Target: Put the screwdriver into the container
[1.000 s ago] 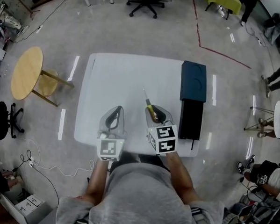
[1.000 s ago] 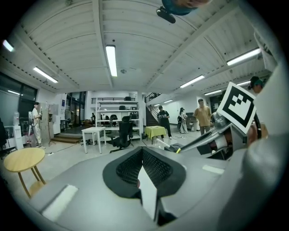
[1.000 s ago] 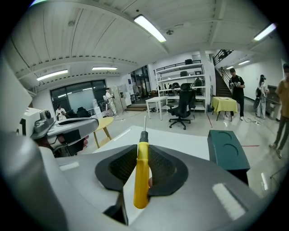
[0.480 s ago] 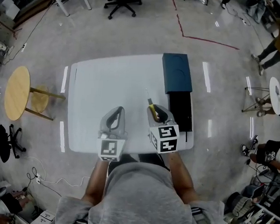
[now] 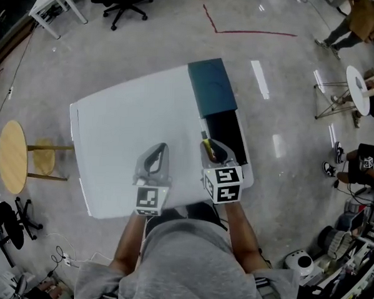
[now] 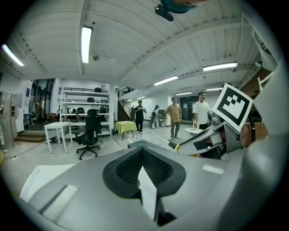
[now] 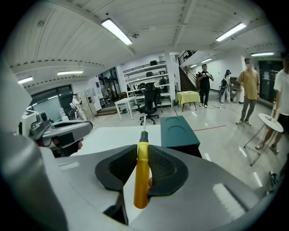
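Note:
My right gripper (image 5: 213, 148) is shut on a yellow-handled screwdriver (image 5: 206, 144), whose metal shaft points away from me. In the right gripper view the screwdriver (image 7: 142, 176) stands between the dark pads of that gripper (image 7: 143, 146) and aims at the container (image 7: 177, 131). The container is a long box on the white table (image 5: 125, 130), with a teal lid (image 5: 211, 86) slid back and an open black compartment (image 5: 226, 134). The screwdriver hangs at that compartment's near left edge. My left gripper (image 5: 157, 153) hovers over the table to the left, its jaws (image 6: 142, 151) together and holding nothing.
A round wooden side table (image 5: 11, 158) stands left of the white table. Office chairs (image 5: 123, 2) are at the back. People (image 5: 359, 17) and a small round white table (image 5: 360, 83) are at the right. Red tape (image 5: 243, 31) marks the floor.
The head view has swung, so the table and container now lie turned and further left. Both grippers have moved towards the container, and the screwdriver is now at the open compartment's edge.

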Demonstrator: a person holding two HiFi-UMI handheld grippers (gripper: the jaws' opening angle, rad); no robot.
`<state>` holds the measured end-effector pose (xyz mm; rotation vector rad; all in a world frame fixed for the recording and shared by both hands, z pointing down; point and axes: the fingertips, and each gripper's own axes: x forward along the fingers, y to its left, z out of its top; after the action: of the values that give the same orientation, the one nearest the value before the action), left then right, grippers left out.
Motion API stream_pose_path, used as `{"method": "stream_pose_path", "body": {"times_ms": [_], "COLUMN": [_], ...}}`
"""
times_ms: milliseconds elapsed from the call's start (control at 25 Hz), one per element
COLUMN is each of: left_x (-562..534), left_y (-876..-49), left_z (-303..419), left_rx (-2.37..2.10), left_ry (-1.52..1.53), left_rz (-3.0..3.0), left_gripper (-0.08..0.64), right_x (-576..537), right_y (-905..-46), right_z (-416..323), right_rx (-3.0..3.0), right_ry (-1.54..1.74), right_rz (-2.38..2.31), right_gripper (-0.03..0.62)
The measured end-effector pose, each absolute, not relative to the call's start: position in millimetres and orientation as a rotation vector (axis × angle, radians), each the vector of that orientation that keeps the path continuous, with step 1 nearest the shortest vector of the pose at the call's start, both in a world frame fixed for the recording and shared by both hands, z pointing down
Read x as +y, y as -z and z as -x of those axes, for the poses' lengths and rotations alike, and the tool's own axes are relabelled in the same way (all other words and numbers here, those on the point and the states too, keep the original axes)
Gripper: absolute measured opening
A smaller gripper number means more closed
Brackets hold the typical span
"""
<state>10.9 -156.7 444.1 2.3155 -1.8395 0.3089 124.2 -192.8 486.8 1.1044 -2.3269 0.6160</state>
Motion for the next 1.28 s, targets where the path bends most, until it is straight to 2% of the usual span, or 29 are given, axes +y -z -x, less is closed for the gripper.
{"method": "stream_pose_path", "body": {"times_ms": [520, 1280], "left_x": [-193, -207], "left_y": [-486, -541], "left_z": [-69, -80], "left_rx": [-1.661, -1.575], "left_ry": [-0.349, -0.441], "left_rz": [-2.374, -2.325], "left_gripper": [0.012, 0.012], "right_x": [-217, -238], "right_y": [-544, -630], "right_z": [-190, -193], "right_rx": [-2.189, -2.069], "right_ry": [-0.699, -0.813], "right_rz": [-1.195, -1.074], "right_gripper": [0.081, 0.081]}}
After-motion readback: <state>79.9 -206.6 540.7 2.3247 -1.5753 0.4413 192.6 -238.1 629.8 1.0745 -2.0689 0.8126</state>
